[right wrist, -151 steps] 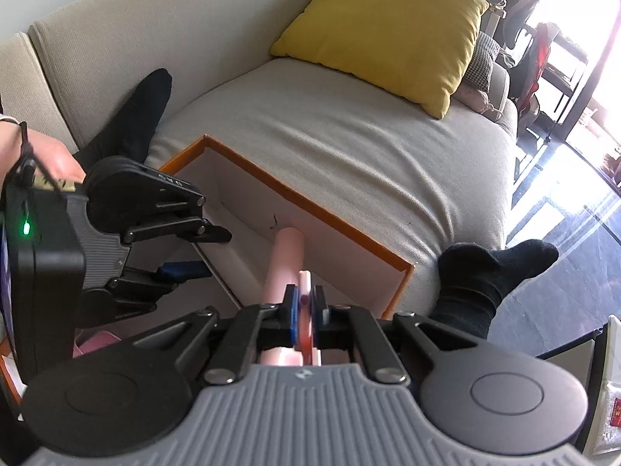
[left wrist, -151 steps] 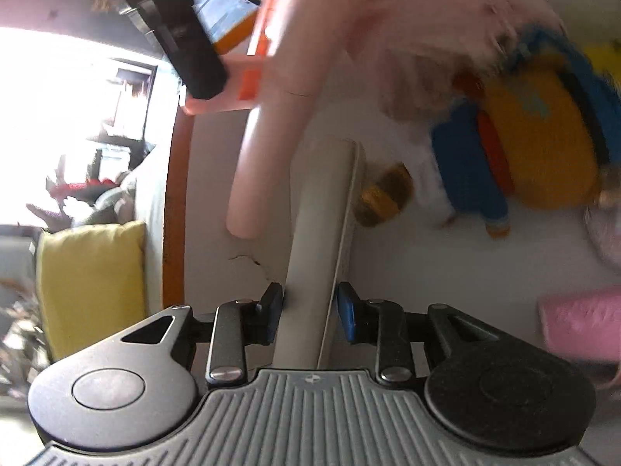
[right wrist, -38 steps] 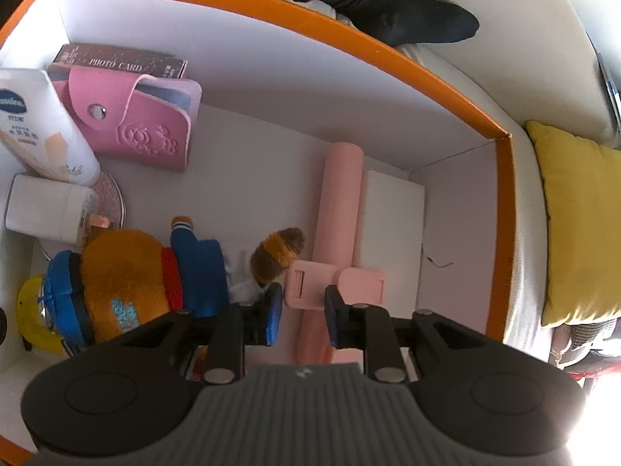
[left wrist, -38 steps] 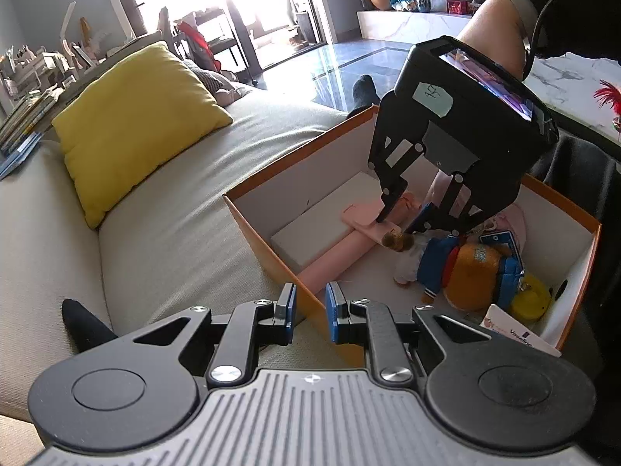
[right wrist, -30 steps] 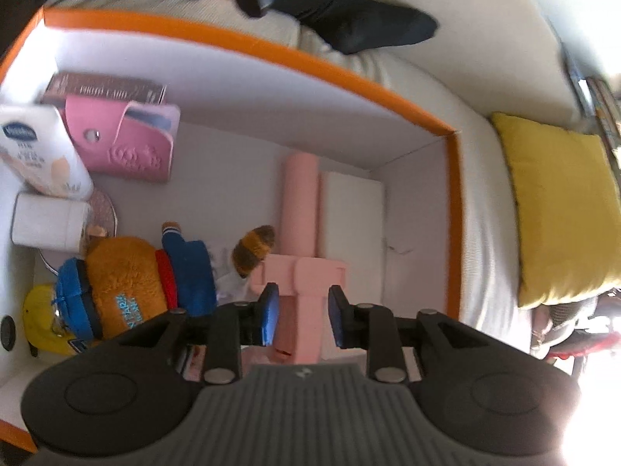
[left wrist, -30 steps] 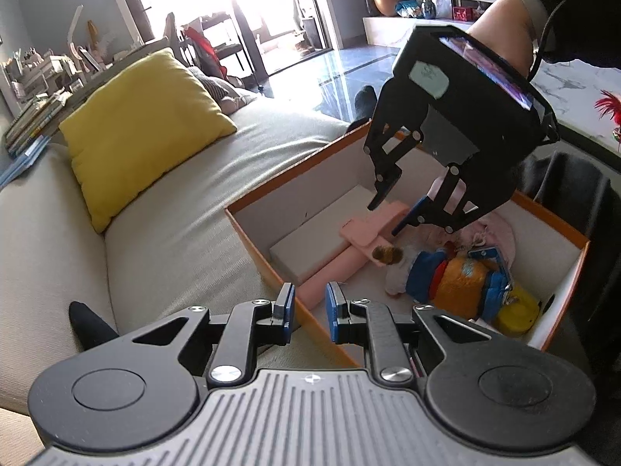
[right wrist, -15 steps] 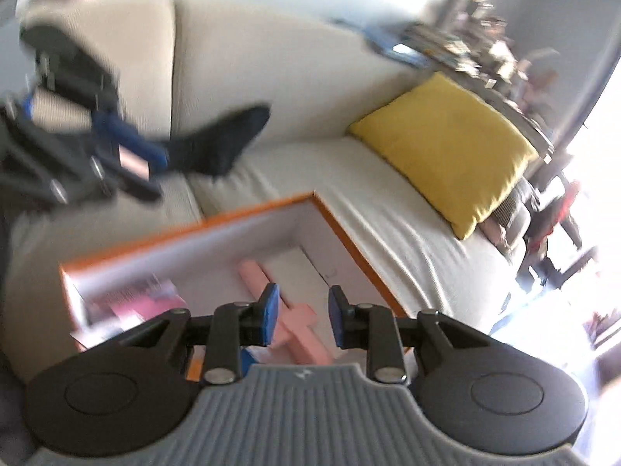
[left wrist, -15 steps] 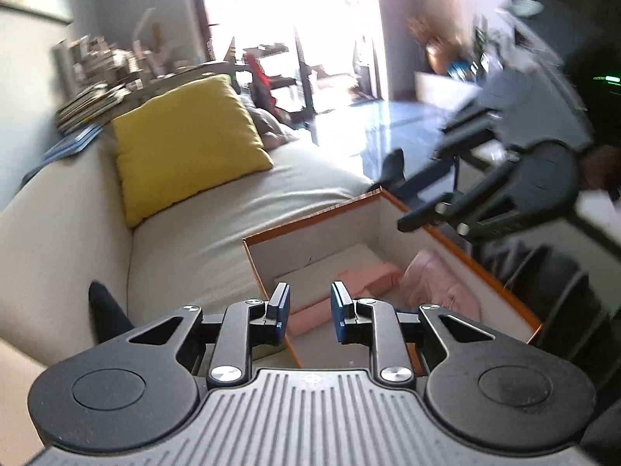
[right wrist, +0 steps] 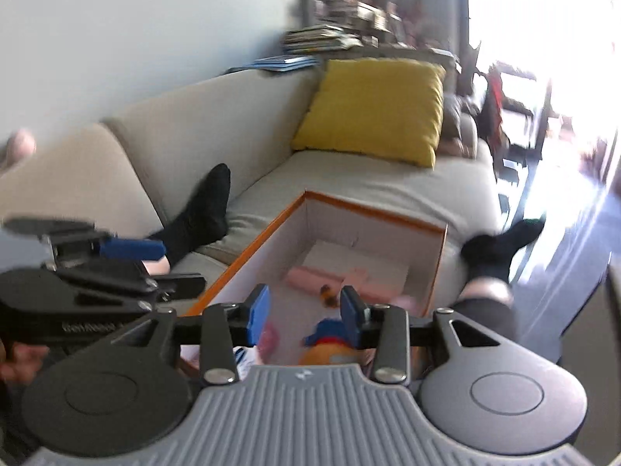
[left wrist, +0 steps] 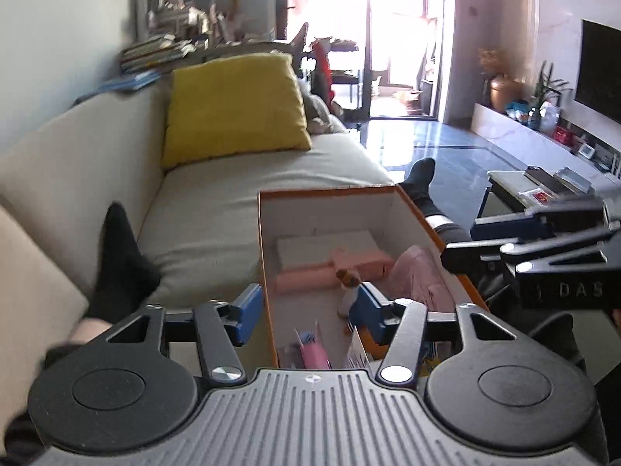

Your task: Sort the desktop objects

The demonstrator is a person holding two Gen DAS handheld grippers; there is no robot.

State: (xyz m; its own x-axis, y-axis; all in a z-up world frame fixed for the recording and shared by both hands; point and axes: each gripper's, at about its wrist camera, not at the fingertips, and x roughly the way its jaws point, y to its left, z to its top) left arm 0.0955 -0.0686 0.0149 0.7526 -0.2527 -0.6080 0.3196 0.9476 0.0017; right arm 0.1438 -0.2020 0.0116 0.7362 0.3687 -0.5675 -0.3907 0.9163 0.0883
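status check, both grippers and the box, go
Left gripper open, empty. Right gripper open, empty. Pink roll lies inside orange box. Nothing blocking.

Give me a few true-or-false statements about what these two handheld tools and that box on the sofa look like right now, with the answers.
1. Both tools are holding something. False: the left tool and the right tool are open and hold nothing.
2. A yellow cushion lies on the sofa beyond the box. True.
3. The box has a blue rim. False: its rim is orange and its walls inside are white.
4. A pink roll lies inside the box, next to a flat white block. True.
5. The box is closed with a lid. False: it is open on top, with things lying inside.
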